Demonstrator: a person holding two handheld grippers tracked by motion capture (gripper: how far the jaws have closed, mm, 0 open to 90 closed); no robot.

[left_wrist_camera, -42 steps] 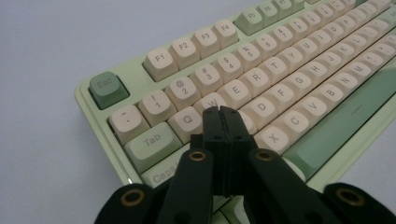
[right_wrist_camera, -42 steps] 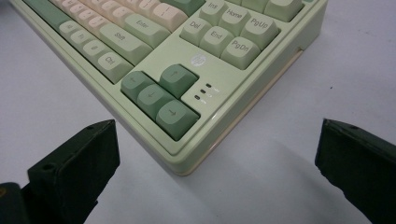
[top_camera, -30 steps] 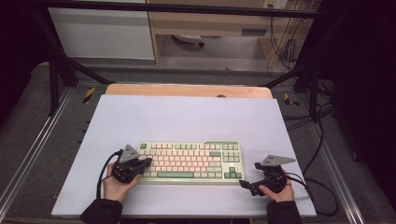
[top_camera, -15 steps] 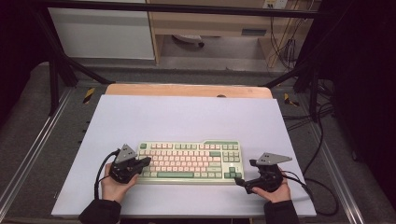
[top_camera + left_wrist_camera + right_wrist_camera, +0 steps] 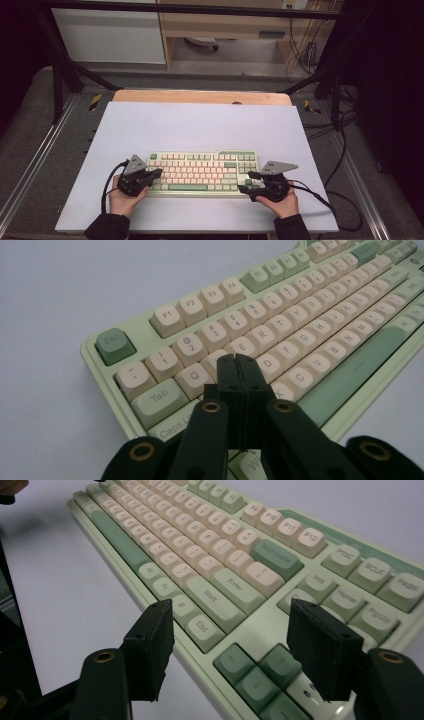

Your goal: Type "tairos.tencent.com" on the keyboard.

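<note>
Keyboard [image 5: 202, 172] sits near edge of table [image 5: 200, 125], between both hands. Left gripper [image 5: 239, 371] clenched, empty, tips poised over letter keys, likely to press. Right gripper [image 5: 230, 645] jaws just closing, part-open, nothing gripped, straddling near-right corner above arrow keys [image 5: 255, 672], likely to steady.

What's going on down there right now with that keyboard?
Left tool shut, over letter keys. Right tool open, jaws just closing, nothing between. Keyboard flat; nothing in the way.

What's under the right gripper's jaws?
The keyboard's green arrow keys lie below the right gripper. Its pads cover part of the navigation keys.
</note>
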